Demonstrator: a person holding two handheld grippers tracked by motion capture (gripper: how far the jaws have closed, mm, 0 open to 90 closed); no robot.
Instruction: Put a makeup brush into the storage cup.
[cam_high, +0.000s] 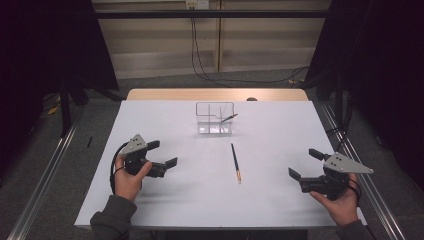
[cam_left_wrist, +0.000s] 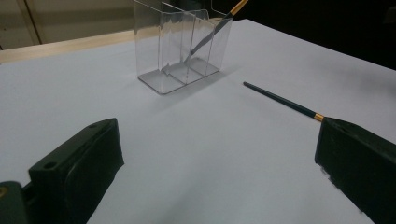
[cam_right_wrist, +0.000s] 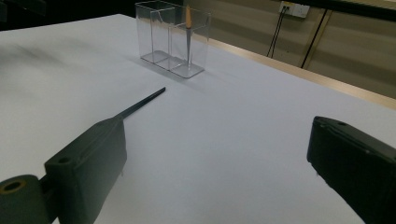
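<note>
Room: dark at the sides, pale wall and hanging cables at the back.
Table (cam_high: 165, 210): big, white, flat, with a wooden strip at the far edge.
Clear holder (cam_high: 215, 119): see-through box with small parts inside, standing upright near the far middle of the table.
Left gripper (cam_high: 162, 154): held low over the table at the left, jaws spread wide, nothing between them.
Right gripper (cam_high: 305, 164): held low at the right, jaws spread wide too, holding nothing.
Loose pencil (cam_high: 235, 162): thin and dark, lying flat on the table between the two grippers, in front of the holder and apart from it.
Long way of the loose pencil: pointing away from the person toward the holder, gold end nearest the person.
Pencil in the holder (cam_high: 227, 118): leaning in the right-hand part, gold end sticking up over the rim.
Side to reach from: loose pencil lies to the right of the left gripper and to the left of the right gripper, with neither clearly nearer.
Best guess for next move: close in from a side, jaws across the thin stick.
</note>
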